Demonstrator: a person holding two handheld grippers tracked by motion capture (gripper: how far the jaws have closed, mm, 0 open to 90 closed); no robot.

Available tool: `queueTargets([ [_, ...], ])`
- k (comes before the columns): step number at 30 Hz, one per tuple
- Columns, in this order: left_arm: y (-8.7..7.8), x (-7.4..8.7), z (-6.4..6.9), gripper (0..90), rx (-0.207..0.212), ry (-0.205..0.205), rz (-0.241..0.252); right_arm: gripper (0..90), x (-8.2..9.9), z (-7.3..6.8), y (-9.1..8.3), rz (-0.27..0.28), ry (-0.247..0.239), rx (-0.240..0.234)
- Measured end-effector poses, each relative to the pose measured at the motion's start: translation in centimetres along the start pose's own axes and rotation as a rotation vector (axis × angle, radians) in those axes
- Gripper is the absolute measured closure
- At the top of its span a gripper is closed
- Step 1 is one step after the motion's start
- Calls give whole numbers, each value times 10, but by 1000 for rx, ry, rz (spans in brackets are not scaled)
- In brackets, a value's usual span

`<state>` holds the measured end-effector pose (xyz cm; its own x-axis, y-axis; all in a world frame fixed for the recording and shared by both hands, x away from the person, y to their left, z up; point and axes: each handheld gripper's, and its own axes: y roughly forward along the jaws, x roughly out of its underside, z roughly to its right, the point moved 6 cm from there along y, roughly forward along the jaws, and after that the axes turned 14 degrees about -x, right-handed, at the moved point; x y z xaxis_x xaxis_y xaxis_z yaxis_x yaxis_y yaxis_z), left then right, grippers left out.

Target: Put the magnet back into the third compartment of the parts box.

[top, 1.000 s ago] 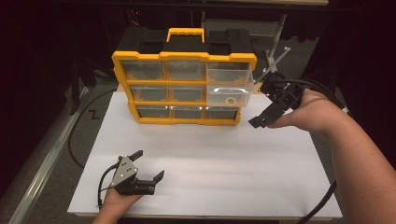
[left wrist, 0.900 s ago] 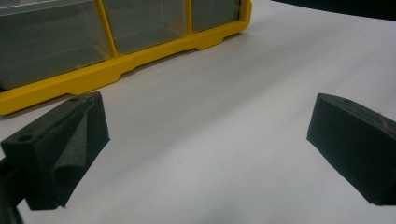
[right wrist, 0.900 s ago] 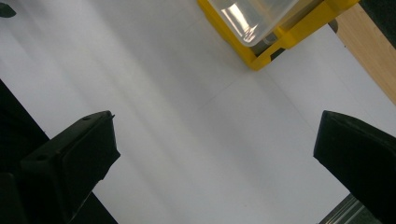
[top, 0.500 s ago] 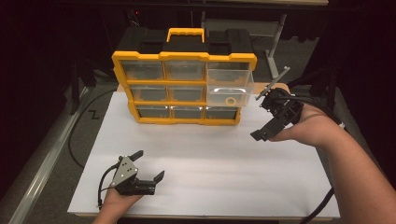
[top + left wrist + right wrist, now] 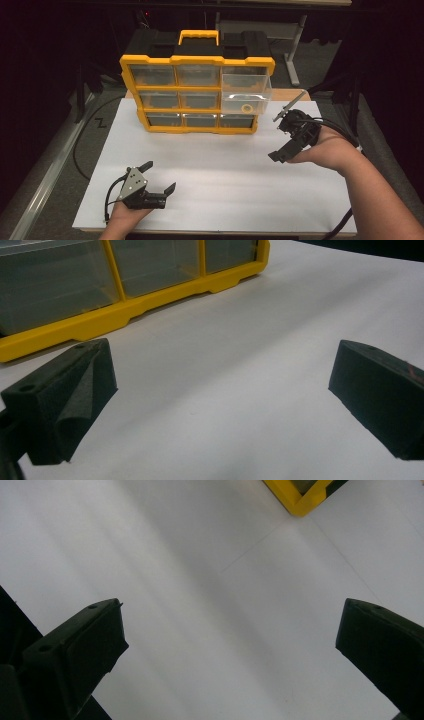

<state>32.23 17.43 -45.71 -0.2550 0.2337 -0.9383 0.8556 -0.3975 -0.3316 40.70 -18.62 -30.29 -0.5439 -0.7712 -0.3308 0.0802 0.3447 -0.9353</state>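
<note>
- The yellow drawer cabinet [image 5: 197,95] stands upright at the far side of the white table [image 5: 225,170].
- Its clear right-hand drawer [image 5: 246,93] in the middle row is pulled out; a small yellow ring [image 5: 246,108] lies inside it.
- The right gripper [image 5: 287,135] hovers just right of the cabinet, near the open drawer, fingers [image 5: 75,650] spread wide and holding nothing.
- The left gripper [image 5: 157,177] rests at the table's near edge, well apart from the cabinet, fingers [image 5: 65,400] spread and empty.
- In the right gripper view, the cabinet's yellow corner shows at the top.
</note>
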Motion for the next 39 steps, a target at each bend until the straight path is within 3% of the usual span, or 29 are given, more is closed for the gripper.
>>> queueTargets([
  [26,0,1,0,1,1,2,-5,11,33,9,72,-28,29,-24],
  [39,0,1,0,1,4,4,-6,11,54,8,118,-55,65,-65],
])
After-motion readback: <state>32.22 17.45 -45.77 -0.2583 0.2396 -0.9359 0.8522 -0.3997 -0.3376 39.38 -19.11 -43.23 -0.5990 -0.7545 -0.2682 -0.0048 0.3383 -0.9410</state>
